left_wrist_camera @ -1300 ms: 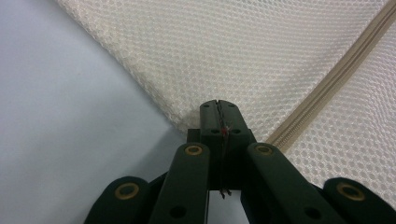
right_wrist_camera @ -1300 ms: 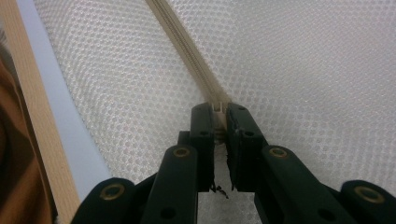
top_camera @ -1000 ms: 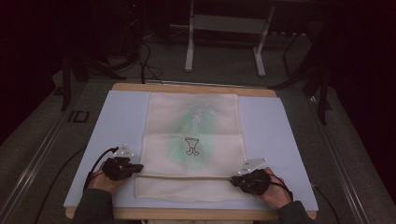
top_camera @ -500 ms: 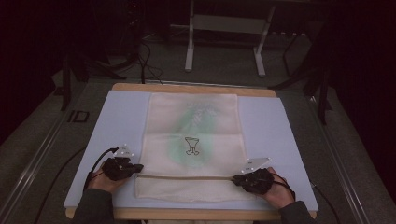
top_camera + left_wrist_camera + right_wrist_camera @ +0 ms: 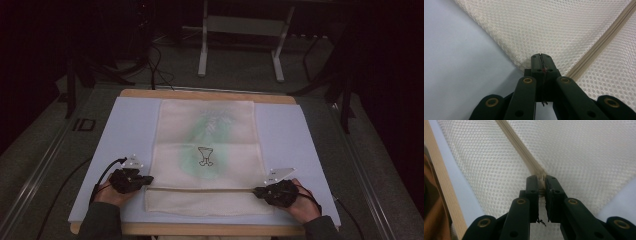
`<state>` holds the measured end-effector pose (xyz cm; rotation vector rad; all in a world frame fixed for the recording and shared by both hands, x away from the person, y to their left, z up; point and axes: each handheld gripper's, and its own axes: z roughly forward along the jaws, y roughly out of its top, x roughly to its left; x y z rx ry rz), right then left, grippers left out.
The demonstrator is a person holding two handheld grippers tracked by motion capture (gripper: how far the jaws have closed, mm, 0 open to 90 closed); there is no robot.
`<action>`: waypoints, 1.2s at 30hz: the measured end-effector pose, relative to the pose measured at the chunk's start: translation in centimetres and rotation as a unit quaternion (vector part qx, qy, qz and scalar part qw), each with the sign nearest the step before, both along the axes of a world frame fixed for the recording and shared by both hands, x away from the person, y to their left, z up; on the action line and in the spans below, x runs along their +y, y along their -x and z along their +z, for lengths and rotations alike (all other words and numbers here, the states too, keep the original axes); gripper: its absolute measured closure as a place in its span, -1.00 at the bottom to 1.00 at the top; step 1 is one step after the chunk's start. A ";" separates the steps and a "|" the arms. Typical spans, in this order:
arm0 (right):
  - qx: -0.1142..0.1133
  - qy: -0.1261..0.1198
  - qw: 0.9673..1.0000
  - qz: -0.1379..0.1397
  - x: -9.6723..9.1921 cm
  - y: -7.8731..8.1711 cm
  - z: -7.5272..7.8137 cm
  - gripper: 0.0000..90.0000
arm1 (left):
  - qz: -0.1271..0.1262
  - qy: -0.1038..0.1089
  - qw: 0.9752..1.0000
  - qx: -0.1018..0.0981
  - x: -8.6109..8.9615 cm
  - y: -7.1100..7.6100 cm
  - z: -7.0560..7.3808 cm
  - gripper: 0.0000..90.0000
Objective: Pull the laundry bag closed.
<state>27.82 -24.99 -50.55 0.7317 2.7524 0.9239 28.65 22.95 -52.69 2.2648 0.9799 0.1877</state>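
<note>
Jaws of the left gripper (image 5: 541,58) are pressed together on the left edge of the mesh bag (image 5: 206,150), right at the corner where the zipper (image 5: 599,47) ends; in the left gripper view a thin bit of fabric sits pinched between them. In the high view the left gripper (image 5: 145,180) lies at the bag's left side, near the front of the worktop (image 5: 125,130), w/ the person's left hand (image 5: 111,192) behind it and a cable trailing off to the left.

Mesh bag lies flat in the middle of the light-blue mat on the worktop, long axis running away from the person; faint green print and a small dark cup-like drawing (image 5: 205,155) approx. at its centre. Zipper line runs across the bag near the front edge, betw. the two grippers.

Right gripper (image 5: 260,190) is at the zipper's right end, right hand (image 5: 300,202) behind it. In the right gripper view its jaws (image 5: 542,182) are nearly together, nipping the zipper's end piece (image 5: 541,178); a narrow gap shows lower down betw. them. Wooden worktop edge (image 5: 439,177) shows at left of that view.
</note>
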 end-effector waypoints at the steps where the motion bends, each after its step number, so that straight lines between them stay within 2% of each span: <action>1: 0.004 -0.004 1.000 -0.002 -0.2 0.0 0.1 0.83 | 0.000 -0.001 1.000 0.000 0.0 0.0 0.0 0.99; 18: 0.013 -0.010 1.000 -0.026 -2.8 -0.3 0.1 0.83 | 0.001 -0.001 1.000 -0.001 0.0 0.0 0.0 0.99; 19: 0.016 -0.017 0.999 -0.024 -3.1 -0.4 0.0 0.82 | 0.001 -0.001 1.000 -0.001 0.0 0.0 0.0 0.99; 30: 0.026 -0.007 1.000 -0.015 -2.9 -0.1 -0.1 0.83 | 0.000 -0.003 1.000 -0.002 -0.1 0.1 0.0 0.99; 34: 0.028 -0.018 0.999 -0.015 -3.1 0.1 -0.2 0.82 | 0.001 -0.003 1.000 -0.001 -0.1 0.0 0.0 0.99; 36: 0.024 -0.023 0.999 -0.015 -3.1 0.0 -0.2 0.81 | 0.002 0.004 1.000 0.001 0.0 0.0 0.0 0.99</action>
